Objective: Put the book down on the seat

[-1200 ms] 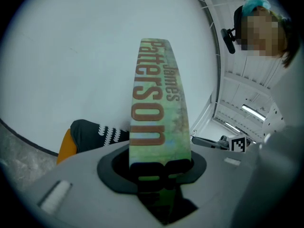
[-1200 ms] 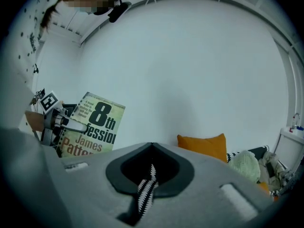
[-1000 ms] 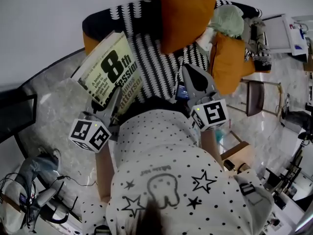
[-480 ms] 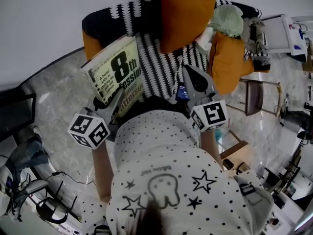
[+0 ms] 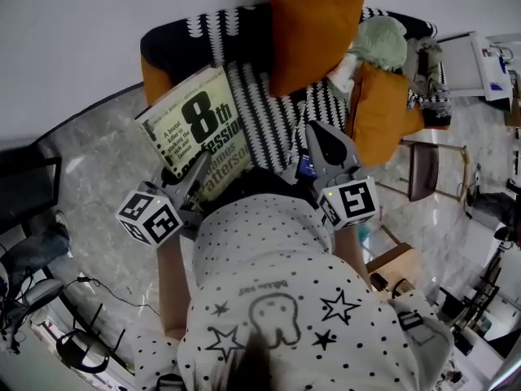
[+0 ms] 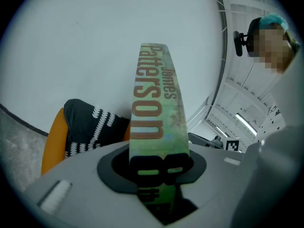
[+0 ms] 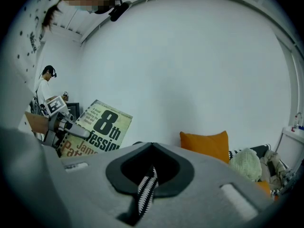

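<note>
**Step in hand: carrying the book to the seat.** The left hand-held gripper [image 5: 192, 176] is clamped on the lower edge of the book [image 5: 198, 129], a James Patterson paperback held upright in the air. The right hand-held gripper [image 5: 317, 135] beside it is empty, its jaws drawn to a narrow slit. Just beyond both lies the striped sofa seat [image 5: 264, 108], with an orange cushion [image 5: 313, 31] behind. The next move probably calls for tipping the book flat, lowering it onto bare seat, then releasing.
</note>
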A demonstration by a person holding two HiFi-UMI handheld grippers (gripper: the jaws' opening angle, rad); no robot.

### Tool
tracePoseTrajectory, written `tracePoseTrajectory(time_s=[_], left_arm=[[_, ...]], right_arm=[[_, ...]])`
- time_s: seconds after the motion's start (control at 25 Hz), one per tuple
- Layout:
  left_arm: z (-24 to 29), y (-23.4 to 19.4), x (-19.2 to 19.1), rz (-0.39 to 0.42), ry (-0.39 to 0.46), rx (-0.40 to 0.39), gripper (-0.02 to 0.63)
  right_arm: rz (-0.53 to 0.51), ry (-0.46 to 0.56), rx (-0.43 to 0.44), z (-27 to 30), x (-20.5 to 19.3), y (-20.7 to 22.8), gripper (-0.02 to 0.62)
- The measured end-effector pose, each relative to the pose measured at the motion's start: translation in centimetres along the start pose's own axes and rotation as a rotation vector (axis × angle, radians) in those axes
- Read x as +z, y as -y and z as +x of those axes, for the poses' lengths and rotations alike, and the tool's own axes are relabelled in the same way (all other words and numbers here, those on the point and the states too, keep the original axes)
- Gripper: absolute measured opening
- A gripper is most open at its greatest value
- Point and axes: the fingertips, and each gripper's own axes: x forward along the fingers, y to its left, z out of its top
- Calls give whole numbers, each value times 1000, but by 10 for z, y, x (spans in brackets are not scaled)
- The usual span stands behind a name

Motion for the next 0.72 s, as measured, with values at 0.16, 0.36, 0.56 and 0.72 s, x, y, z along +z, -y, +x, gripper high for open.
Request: tracePoseTrajectory(time_s=[0.16, 0.36, 0.56, 0.72], left_arm=[[8, -13, -6, 3, -27, 20, 164], [21, -23, -13, -28, -50, -24, 163], [35, -27, -29, -60, -137, -69, 163], [50, -42, -44, -88, -174, -50, 163]], right_arm=[[-7, -15, 2, 2, -5, -1, -2], [-14, -31, 8, 4, -10, -6, -2], [-11, -44, 16, 8, -13, -11, -2], [-11, -53, 13, 10, -19, -8, -2]])
